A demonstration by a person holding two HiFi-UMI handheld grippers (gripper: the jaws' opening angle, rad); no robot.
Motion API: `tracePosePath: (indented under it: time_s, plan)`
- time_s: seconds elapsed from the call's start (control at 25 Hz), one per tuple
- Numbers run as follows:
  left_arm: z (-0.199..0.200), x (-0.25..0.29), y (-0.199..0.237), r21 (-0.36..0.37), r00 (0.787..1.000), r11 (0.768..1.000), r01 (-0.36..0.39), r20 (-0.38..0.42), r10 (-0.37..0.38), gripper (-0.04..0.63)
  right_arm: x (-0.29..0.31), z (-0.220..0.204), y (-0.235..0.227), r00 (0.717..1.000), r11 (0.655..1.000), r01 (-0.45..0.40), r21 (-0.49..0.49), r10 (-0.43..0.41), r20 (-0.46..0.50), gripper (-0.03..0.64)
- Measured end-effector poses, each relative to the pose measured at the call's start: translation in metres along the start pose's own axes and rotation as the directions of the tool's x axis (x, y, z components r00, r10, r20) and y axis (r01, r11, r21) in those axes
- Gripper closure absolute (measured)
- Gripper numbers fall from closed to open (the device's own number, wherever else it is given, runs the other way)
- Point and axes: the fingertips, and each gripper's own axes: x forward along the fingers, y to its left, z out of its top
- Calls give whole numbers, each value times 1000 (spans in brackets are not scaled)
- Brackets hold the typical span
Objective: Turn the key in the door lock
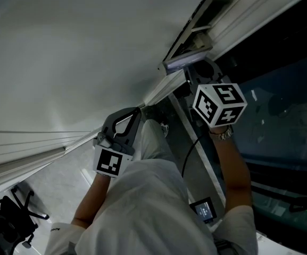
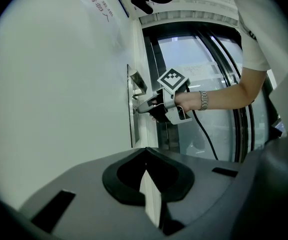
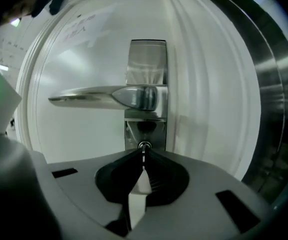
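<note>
In the right gripper view a steel lock plate (image 3: 146, 59) carries a lever handle (image 3: 101, 97) that points left. The round keyhole (image 3: 144, 145) sits just under the handle. A thin key (image 3: 143, 157) runs from the keyhole back between the jaws, and my right gripper (image 3: 144, 153) is shut on it. The left gripper view shows my right gripper (image 2: 143, 108) pressed level against the lock at the door's edge. My left gripper (image 2: 145, 152) is shut with nothing in it and hangs back from the door. From the head view, my left gripper (image 1: 125, 122) is lower left and my right gripper (image 1: 198, 76) is at the door edge.
The white door (image 2: 59, 84) fills the left. Glass panels in dark frames (image 2: 218, 59) stand to the right of the door. A black cable (image 2: 203, 134) hangs from the right gripper. An office chair (image 1: 9, 217) stands on the floor at lower left.
</note>
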Motion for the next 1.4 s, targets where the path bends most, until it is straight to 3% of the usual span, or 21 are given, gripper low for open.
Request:
tracePosePath:
  time_s: [0.12,0.24,0.32,0.48,0.6,0.72,0.76,0.8,0.84,0.88,0.92,1.0,1.12,1.2,1.28,1.32,1.36,1.4]
  plan:
    - [-1,2,-1,1,1000,1000,7,-3,-7,592,0,0,-2,998,971,-59,231,56,19,604]
    - [-2,5,-1,2,1000,1000,11,-2,-11,591,2,-2,-5,990,876,-143,460,129,61,604]
    - [-1,6,-1,3,1000,1000,12,-1,-12,592,2,0,-4,977,798,-212,565,182,110,604]
    - [-2,10,-1,5,1000,1000,17,-1,-17,591,3,-3,-8,955,608,-290,739,230,186,603]
    - [0,11,-2,8,1000,1000,19,3,-19,592,3,-3,-7,940,474,-330,816,246,237,603]
    - [-1,13,-3,6,1000,1000,23,1,-23,592,3,-3,-7,923,317,-367,875,241,300,601]
    - [-1,14,-4,6,1000,1000,25,2,-25,592,2,-3,-7,919,286,-375,882,239,313,601]
    - [0,14,-4,7,1000,1000,27,3,-27,592,2,-3,-7,917,276,-378,883,240,318,600]
    - [0,15,-5,8,1000,1000,29,4,-29,592,3,-2,-7,917,289,-378,879,244,315,600]
    - [0,15,-6,9,1000,1000,30,5,-30,591,3,-2,-6,919,323,-376,869,250,304,601]
    - [0,15,-6,8,1000,999,31,5,-31,592,3,-1,-5,923,377,-370,849,257,288,601]
    - [1,15,-6,6,1000,1000,29,8,-29,592,2,1,-1,932,520,-353,778,268,243,598]
    - [1,15,-4,9,1000,1000,26,7,-26,592,-2,0,10,940,700,-335,631,293,174,474]
    - [-1,15,-4,7,1000,1000,24,2,-24,592,-5,-6,11,961,839,-274,470,263,90,445]
    - [-2,15,-5,5,1000,1000,26,-1,-26,591,-8,-10,9,985,966,-170,196,171,12,443]
    - [-3,15,-5,5,1000,1000,28,-1,-28,591,-10,-11,7,994,993,-109,41,109,-9,443]
    - [-3,15,-6,5,1000,1000,29,0,-29,592,-12,-11,6,999,993,-48,-108,46,-16,443]
    - [-3,15,-6,4,1000,1000,31,1,-31,592,-13,-11,6,1000,972,5,-236,-9,-15,443]
